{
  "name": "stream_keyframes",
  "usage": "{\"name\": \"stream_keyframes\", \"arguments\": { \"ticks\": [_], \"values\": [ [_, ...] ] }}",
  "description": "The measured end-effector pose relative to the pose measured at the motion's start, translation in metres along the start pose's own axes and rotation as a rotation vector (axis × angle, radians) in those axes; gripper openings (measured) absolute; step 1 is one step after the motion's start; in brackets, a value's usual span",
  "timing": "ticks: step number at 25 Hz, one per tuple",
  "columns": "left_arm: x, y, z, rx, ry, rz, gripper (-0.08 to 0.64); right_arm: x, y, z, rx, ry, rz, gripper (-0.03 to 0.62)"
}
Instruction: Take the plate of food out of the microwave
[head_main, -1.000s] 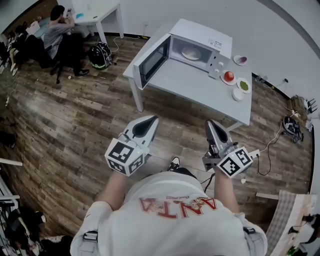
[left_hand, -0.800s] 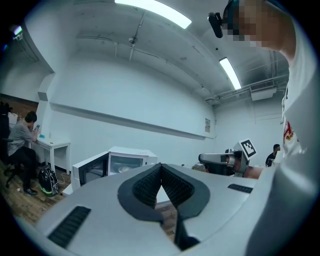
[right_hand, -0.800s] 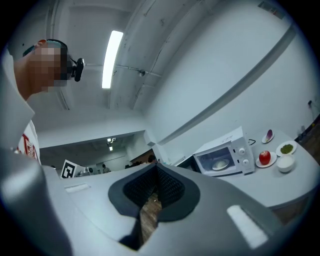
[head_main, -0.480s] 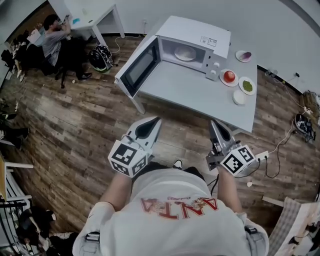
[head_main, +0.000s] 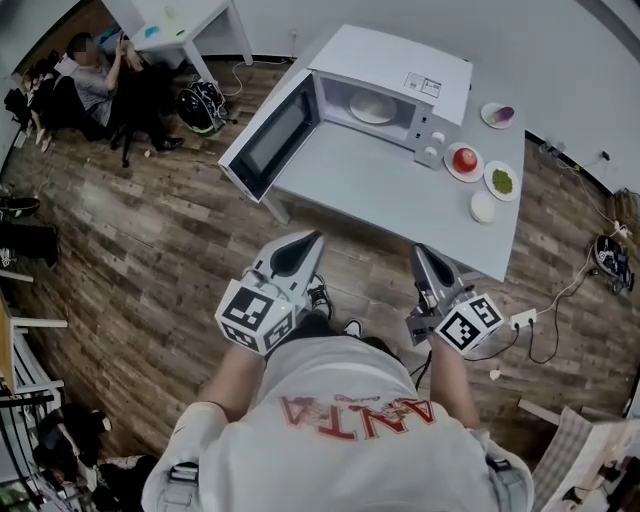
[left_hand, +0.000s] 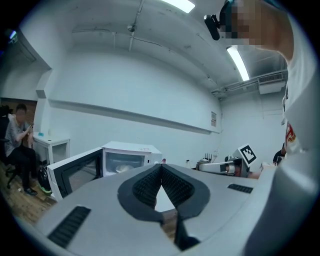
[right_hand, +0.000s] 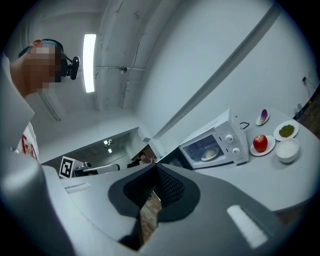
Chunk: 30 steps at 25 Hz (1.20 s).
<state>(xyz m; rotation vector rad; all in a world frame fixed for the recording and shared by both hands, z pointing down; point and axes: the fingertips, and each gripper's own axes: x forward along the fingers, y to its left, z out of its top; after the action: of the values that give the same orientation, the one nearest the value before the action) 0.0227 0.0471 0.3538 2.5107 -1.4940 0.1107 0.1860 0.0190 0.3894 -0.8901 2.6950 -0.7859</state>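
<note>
Head view: microwave door (head_main: 268, 146) hangs open; small dishes (head_main: 482, 207), perhaps fruit, beside.

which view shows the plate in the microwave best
The head view: it looks down into the open microwave and shows the plate clearly from above. The right gripper view shows it small and side-on; the left gripper view shows it smaller still, pale and faint.
</note>
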Motion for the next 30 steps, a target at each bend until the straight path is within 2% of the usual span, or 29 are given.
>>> {"name": "stream_keyframes", "arguments": {
  "ticks": [7,16,22,26,30],
  "values": [
    [0.041,0.042,0.009,-0.027,-0.017,-0.015,0.009,0.04,-0.031,0.015,-0.014,0.01,-0.055,0.003],
    [0.096,0.113,0.031,-0.025,-0.021,-0.061,0.009,0.135,-0.059,0.04,-0.044,0.023,-0.109,0.003],
    [0.127,0.153,0.037,-0.049,-0.01,-0.118,0.009,0.176,-0.088,0.046,-0.005,-0.018,-0.235,0.003],
    [0.144,0.163,0.035,-0.067,0.008,-0.143,0.009,0.189,-0.107,0.038,0.03,-0.011,-0.277,0.003],
    [0.161,0.163,0.035,-0.062,0.023,-0.158,0.009,0.204,-0.138,0.026,0.116,0.018,-0.304,0.003]
  ]
}}
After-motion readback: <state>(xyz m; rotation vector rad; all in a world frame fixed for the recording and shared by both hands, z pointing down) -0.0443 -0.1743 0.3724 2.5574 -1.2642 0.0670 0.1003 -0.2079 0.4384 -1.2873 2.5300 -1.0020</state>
